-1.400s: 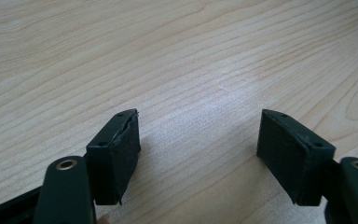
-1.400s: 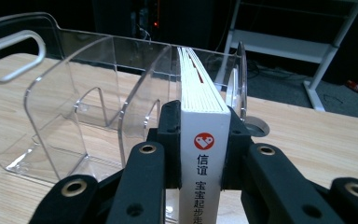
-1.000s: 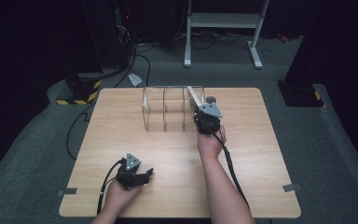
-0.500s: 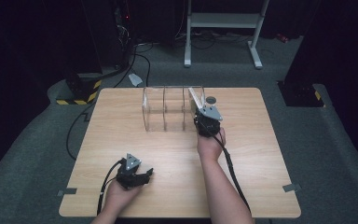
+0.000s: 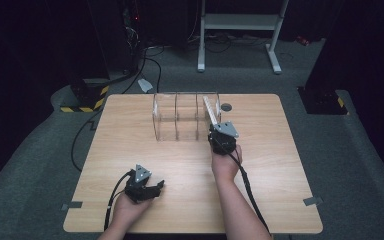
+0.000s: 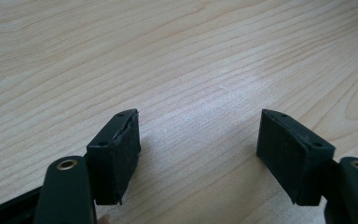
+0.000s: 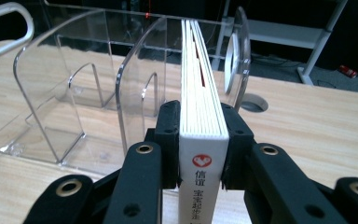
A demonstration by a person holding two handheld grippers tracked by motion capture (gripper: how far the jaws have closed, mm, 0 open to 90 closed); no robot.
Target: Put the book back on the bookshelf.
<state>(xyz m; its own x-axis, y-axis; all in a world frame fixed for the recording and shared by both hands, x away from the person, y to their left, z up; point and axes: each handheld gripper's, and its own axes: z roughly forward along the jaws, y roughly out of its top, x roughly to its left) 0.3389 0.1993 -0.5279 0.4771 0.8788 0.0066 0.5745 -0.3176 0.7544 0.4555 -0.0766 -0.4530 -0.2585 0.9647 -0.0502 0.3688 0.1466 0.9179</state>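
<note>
Right claw (image 7: pixel 203 140) clamped on a white book (image 7: pixel 200 93), jaws pressing both covers near the spine end. Spine faces camera, red heart logo and printed characters on it. Page edges up, a red strip showing between pages farther back. Book's far end sits inside the rightmost slot of a clear plastic file rack (image 7: pixel 79 88), between two curved dividers. Rack stands on the wooden tabletop (image 7: pixel 317 121). Round grey hole (image 7: pixel 254 103) in the tabletop just right of the rack. Metal shelf frame (image 7: pixel 284 32) in the dark background.
</note>
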